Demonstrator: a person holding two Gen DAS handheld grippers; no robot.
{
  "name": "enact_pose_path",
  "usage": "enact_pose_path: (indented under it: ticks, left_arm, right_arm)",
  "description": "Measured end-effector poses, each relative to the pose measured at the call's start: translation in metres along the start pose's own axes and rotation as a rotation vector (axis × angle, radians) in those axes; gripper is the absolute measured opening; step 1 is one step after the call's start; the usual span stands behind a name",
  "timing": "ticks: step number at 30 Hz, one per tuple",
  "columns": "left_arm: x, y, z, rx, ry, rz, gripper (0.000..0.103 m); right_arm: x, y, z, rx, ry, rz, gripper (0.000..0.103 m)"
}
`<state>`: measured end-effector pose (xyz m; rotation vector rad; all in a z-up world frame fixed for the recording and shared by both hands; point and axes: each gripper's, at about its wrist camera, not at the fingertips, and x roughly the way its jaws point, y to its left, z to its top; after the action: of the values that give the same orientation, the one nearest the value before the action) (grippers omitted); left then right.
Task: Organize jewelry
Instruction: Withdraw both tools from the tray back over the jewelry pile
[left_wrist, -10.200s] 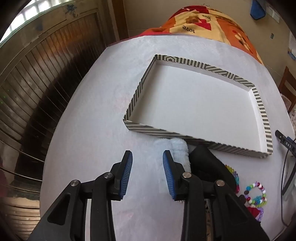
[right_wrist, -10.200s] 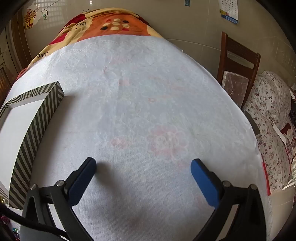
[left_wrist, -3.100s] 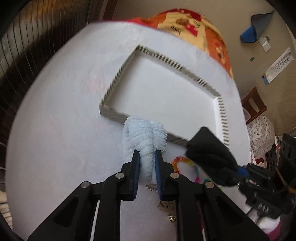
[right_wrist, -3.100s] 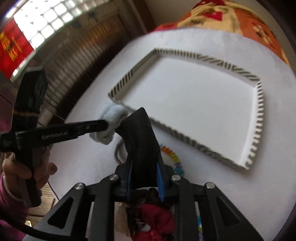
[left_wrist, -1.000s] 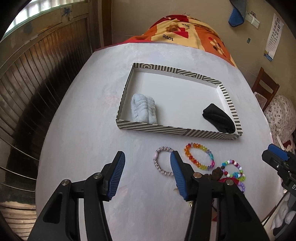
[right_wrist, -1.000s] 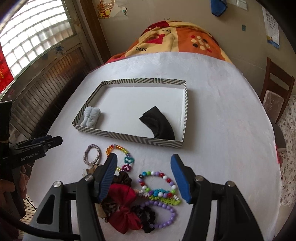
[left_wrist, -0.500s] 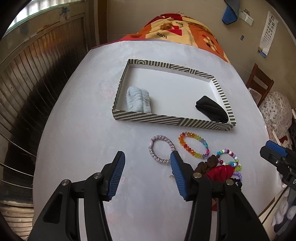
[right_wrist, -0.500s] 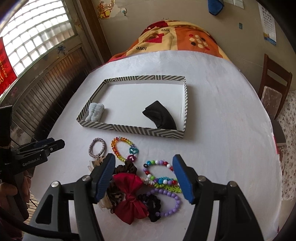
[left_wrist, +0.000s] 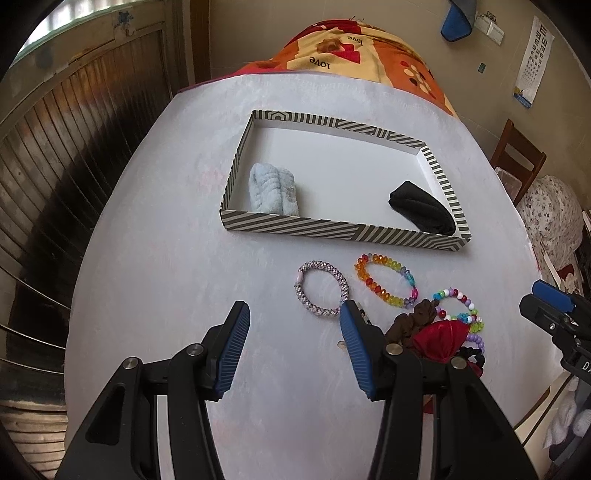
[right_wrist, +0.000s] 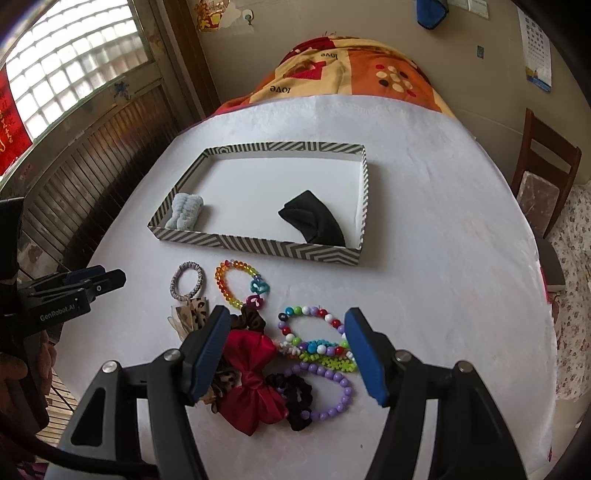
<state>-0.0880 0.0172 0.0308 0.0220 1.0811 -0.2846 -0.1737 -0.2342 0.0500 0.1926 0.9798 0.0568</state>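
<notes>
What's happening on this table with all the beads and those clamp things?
A person holds a two-finger gripper in each hand, sorting accessories into a striped tray. A pale blue scrunchie and a black one lie inside. Both the left gripper and right gripper are open and empty, above the bracelets and red bow left outside.

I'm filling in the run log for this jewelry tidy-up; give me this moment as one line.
striped box: blue roll, black roll inside | bracelets, red bow: on table | left gripper: open, empty | right gripper: open, empty
</notes>
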Motion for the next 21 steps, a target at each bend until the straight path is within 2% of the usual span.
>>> enact_pose_path:
  ticks: [8,12,19,21]
  left_arm:
    - [0.009,0.007,-0.006,-0.027,0.042,-0.054,0.043]
    - [0.015,0.003,-0.011,-0.006,0.072,-0.074,0.043]
    - [0.026,0.003,-0.012,-0.016,0.106,-0.08,0.043]
    - [0.028,0.005,-0.011,-0.023,0.112,-0.077,0.043]
  right_arm:
    - [0.005,-0.011,-0.01,0.011,0.038,-0.009,0.068]
    - [0.012,-0.01,-0.018,-0.008,0.071,-0.001,0.068]
    - [0.029,0.005,-0.04,-0.061,0.15,0.098,0.067]
    - [0.035,0.013,-0.047,-0.088,0.164,0.115,0.059]
